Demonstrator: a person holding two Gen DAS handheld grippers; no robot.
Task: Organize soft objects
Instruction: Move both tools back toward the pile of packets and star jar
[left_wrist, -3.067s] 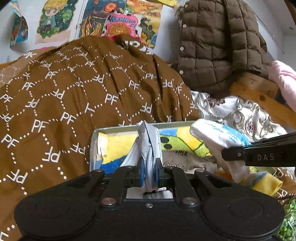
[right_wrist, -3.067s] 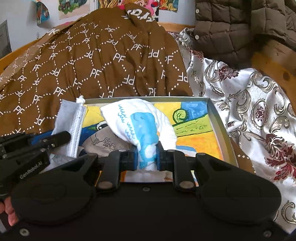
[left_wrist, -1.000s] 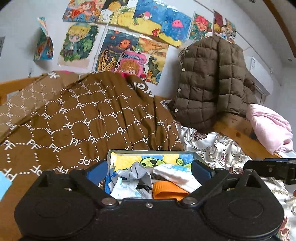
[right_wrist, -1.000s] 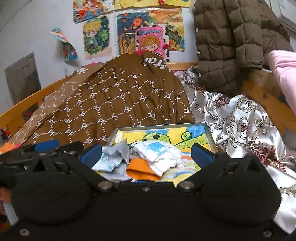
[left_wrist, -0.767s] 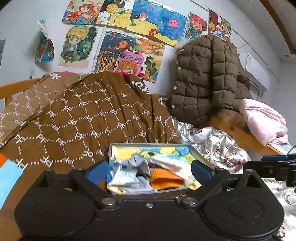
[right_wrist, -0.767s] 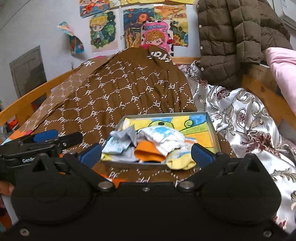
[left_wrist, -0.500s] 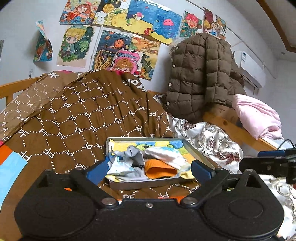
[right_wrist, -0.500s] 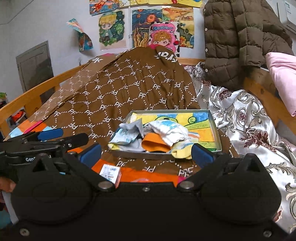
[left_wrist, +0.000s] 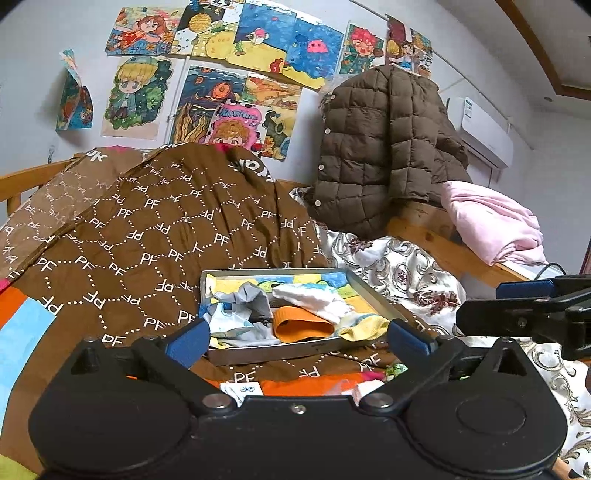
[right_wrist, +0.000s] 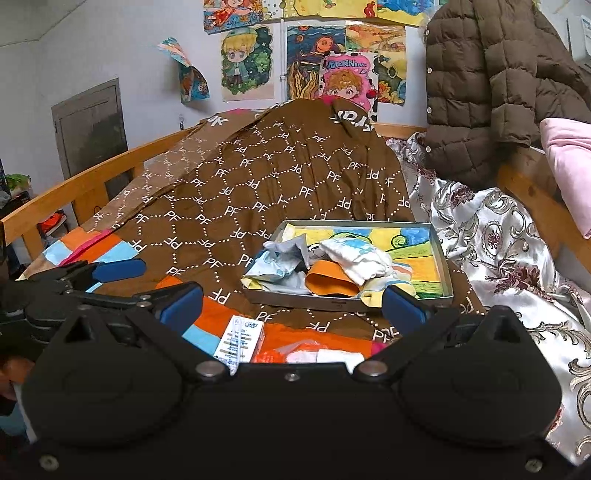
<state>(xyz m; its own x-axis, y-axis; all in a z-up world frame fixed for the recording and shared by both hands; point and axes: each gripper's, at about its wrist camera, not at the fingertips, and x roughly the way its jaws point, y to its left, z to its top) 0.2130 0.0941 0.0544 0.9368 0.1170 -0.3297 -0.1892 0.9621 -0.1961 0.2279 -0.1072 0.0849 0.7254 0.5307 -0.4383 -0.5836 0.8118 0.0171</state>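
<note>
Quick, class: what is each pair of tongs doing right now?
Left tongs: open, holding nothing.
Right tongs: open, holding nothing.

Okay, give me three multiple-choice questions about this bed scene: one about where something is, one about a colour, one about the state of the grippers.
1. Where does the shallow grey metal tray sit?
A. on the brown PF-patterned blanket
B. on the floor
C. on the wooden bed rail

2. What colour is the folded soft item at the tray's front?
A. purple
B. orange
C. black

3. How do the left gripper and right gripper stand?
A. both shut on cloth
B. one open, one shut
C. both open and empty

Answers: 1 A, blanket shows all round the tray. 2 B, it is plainly orange. 3 C, the blue pads stand wide apart with nothing between.
</note>
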